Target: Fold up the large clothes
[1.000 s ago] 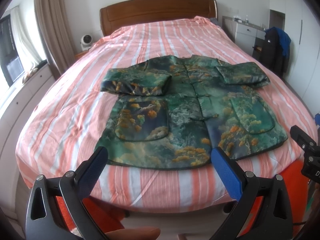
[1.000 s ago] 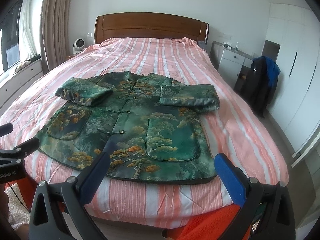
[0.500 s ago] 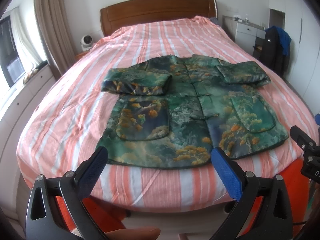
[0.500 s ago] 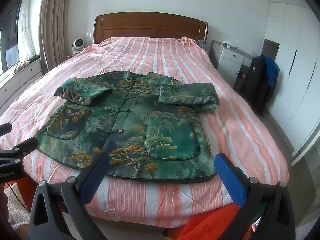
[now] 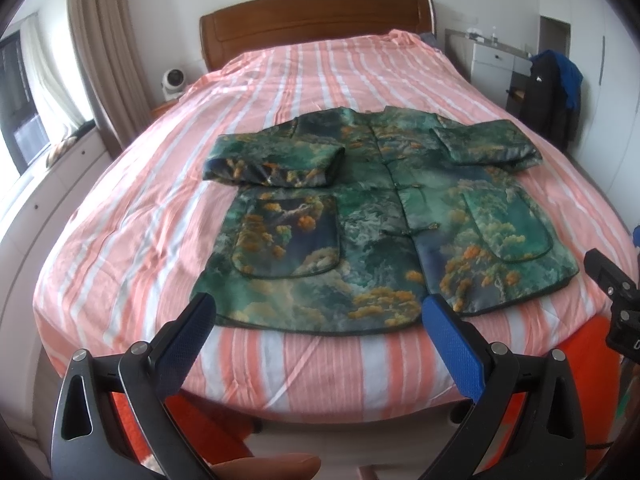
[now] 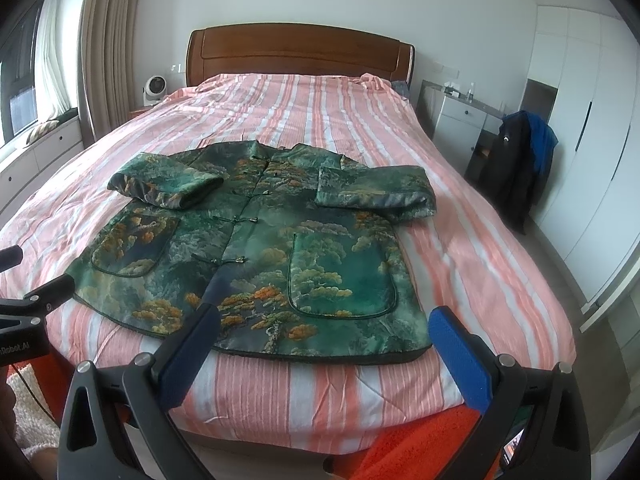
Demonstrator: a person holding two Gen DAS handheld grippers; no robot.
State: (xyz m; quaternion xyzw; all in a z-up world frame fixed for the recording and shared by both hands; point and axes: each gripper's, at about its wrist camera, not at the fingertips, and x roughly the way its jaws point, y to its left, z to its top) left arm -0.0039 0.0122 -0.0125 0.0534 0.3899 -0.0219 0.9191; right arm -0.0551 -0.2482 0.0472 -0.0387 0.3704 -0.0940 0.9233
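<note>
A green jacket with an orange tree print (image 5: pixel 376 216) lies flat, front up, on the striped bed (image 5: pixel 312 364); it also shows in the right wrist view (image 6: pixel 256 256). Both sleeves are folded in: the left sleeve (image 5: pixel 276 162) and the right sleeve (image 6: pixel 376 192) lie across the chest. My left gripper (image 5: pixel 318 312) is open and empty, held off the foot of the bed near the hem's left half. My right gripper (image 6: pixel 322 322) is open and empty, near the hem's right half.
The pink and white striped bed (image 6: pixel 280 392) has a wooden headboard (image 6: pixel 296 50). An orange rug (image 6: pixel 420 444) lies on the floor at its foot. A dark jacket hangs on a chair (image 6: pixel 516 164) at the right. A small fan (image 6: pixel 154 88) stands at the left of the headboard.
Both grippers have moved slightly closer to the foot of the bed; the jacket sits a little higher in both views. The jacket itself has not moved.
</note>
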